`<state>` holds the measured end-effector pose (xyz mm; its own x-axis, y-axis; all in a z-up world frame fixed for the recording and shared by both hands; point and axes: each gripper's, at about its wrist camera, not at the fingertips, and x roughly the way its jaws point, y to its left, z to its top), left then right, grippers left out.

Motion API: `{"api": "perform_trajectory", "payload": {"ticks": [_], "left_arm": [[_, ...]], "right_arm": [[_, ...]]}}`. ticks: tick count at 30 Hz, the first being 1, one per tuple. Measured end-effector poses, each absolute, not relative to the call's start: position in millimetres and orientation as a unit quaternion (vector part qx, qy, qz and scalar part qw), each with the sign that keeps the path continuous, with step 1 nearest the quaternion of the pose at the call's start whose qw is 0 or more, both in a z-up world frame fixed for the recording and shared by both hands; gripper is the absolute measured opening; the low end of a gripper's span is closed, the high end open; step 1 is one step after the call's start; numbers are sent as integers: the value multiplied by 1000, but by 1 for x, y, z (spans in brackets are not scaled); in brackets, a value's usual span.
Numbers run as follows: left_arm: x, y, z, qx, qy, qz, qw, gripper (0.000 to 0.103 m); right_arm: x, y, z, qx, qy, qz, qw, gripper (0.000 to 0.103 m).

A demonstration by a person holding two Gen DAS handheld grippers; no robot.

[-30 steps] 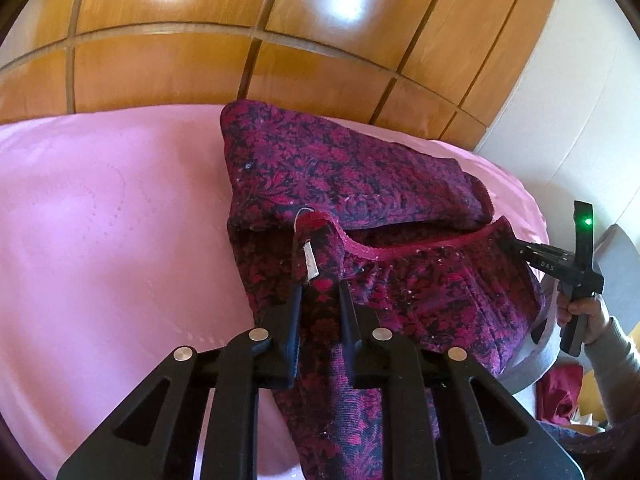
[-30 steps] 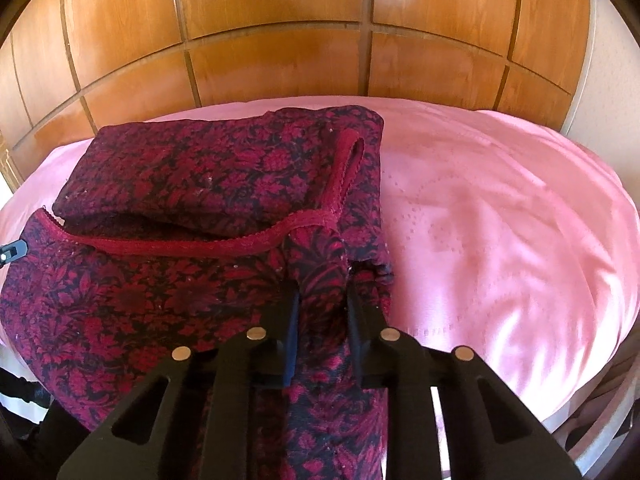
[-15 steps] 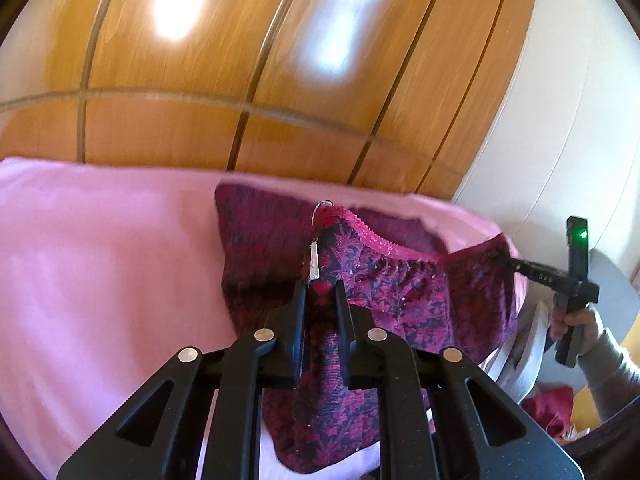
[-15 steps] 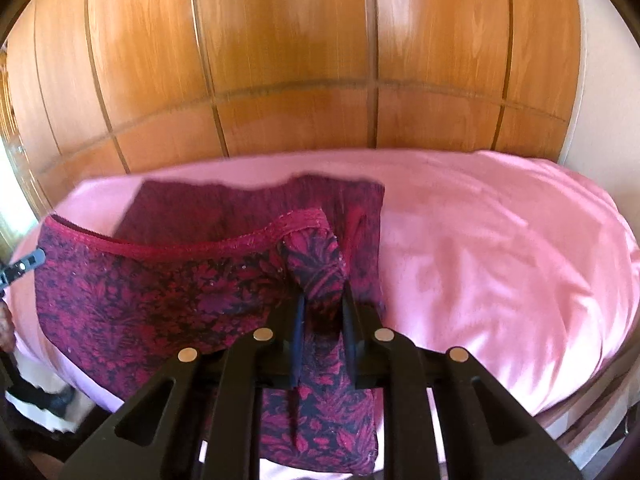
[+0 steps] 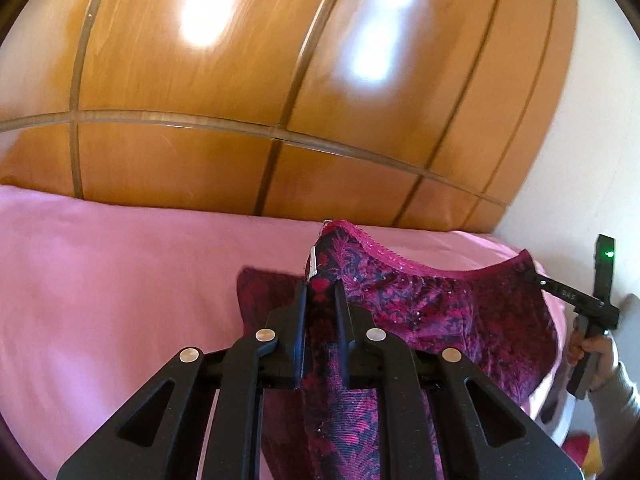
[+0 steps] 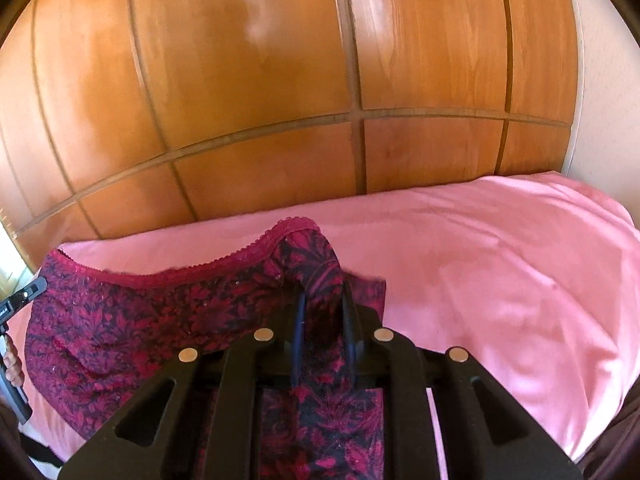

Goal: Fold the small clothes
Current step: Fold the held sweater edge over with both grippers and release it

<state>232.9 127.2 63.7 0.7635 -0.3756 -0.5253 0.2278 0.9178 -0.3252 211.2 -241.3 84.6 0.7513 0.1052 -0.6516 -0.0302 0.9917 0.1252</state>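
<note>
A small dark purple garment with a red floral print and a pink lace waistband (image 5: 440,300) hangs stretched between my two grippers, above the pink bed cover (image 5: 120,280). My left gripper (image 5: 320,286) is shut on its left waistband corner, where a white label sticks up. My right gripper (image 6: 322,298) is shut on the other waistband corner; the garment (image 6: 160,312) spreads to its left. The right gripper also shows in the left wrist view (image 5: 536,276), the left gripper at the far left of the right wrist view (image 6: 38,286). The lower part of the garment hangs out of sight.
A wooden panelled headboard or wardrobe (image 5: 280,80) rises behind the bed. A white wall (image 5: 580,160) stands at the right. The pink cover (image 6: 500,260) spreads wide to the right in the right wrist view. Red cloth (image 5: 576,446) lies low at the right.
Both grippers have lifted the garment's waistband off the bed. The folded part that lay on the cover has come up, and the garment now hangs taut between the grippers.
</note>
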Motion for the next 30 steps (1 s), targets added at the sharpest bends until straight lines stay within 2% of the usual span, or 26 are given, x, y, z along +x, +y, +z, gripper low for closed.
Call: {"api": "perform_trajectory", "payload": {"ticks": [7,12,16,17,18,20,21,22,30], "left_arm": [[301,127,38,-123,347,-111,923,12],[340,123,-10,-119,414,-71,900,12],[349,122,-30,-110,439,-60,890,12],[350,123,-29,-106,439,-58,890,14],[349,122,-25,-97,436,-53,893,20],[341,119,-14,-89,424,-43,900,31],[331,122,-7,-92,413,-36,906,42],[323,125,-2,-99,404,-31,909,47],[230,109,33,-62,315,-53,946,47]], "right_arm": [[278,-237,69,41,368,3,929,15],[322,-240,16,26,439,-25,898,15],[334,-244,-15,26,473,-32,880,17],[336,-245,-14,24,473,-33,880,19],[338,-244,-12,20,474,-32,880,25],[334,-245,-3,11,469,-36,882,43],[331,-247,3,10,460,-36,887,43],[327,-248,8,12,451,-35,892,43],[241,-211,59,14,377,64,924,52]]}}
